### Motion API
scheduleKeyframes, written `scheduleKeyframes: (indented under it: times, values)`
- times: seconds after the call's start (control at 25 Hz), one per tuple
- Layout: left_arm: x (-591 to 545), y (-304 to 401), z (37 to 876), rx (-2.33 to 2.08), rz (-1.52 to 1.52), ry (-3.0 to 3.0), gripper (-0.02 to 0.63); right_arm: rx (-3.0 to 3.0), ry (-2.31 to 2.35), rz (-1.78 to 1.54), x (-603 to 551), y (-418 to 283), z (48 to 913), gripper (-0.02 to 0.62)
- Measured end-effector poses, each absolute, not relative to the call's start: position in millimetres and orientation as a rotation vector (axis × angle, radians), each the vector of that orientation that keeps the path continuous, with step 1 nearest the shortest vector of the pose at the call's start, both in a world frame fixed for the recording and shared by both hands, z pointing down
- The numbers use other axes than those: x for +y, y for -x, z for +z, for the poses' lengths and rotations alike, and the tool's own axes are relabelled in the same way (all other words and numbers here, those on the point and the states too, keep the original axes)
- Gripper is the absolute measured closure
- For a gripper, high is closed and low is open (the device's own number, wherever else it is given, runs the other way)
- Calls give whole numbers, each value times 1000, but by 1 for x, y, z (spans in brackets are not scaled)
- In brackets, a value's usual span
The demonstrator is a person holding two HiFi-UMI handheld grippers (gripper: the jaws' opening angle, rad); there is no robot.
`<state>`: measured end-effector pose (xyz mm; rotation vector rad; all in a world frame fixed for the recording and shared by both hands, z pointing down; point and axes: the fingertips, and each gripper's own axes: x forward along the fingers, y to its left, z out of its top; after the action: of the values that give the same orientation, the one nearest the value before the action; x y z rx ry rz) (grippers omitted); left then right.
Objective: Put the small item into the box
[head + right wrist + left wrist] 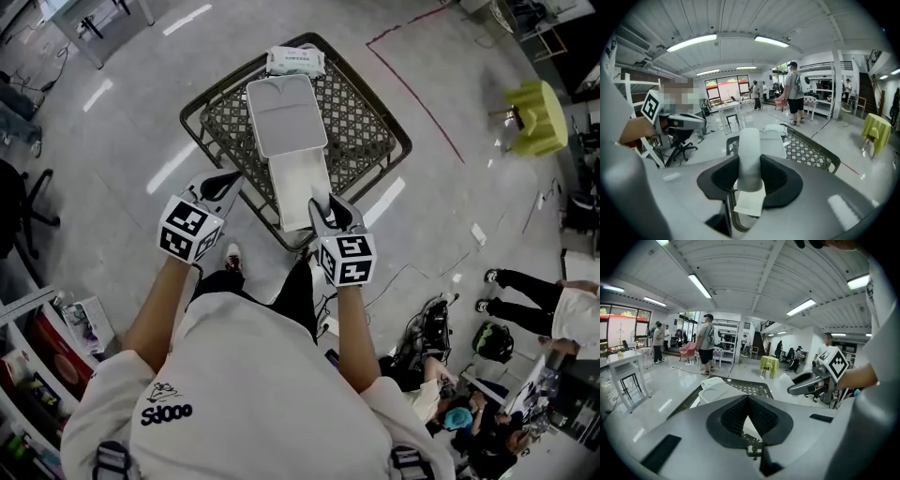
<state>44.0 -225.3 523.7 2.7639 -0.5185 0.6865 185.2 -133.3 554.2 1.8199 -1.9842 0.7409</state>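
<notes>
I've got the item (750, 157) pinched in my right claw (330, 214) at the near end of the open box (284, 120) on the tabletop (364, 122), left claw (747, 401) closed and empty at the left, so next I ease forward, lower and release.
</notes>
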Motion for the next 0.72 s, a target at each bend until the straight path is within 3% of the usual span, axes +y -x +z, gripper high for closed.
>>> scheduleKeyframes:
  times: [0.32,0.72]
  values:
    - [-242,-47,562,-792,715,-2596,601,-2062,-1443,803,-171,-183,635,448]
    - [-251,-14,613,-961,733,-2385,601,-1990,-1049,527,-220,-169,726,448]
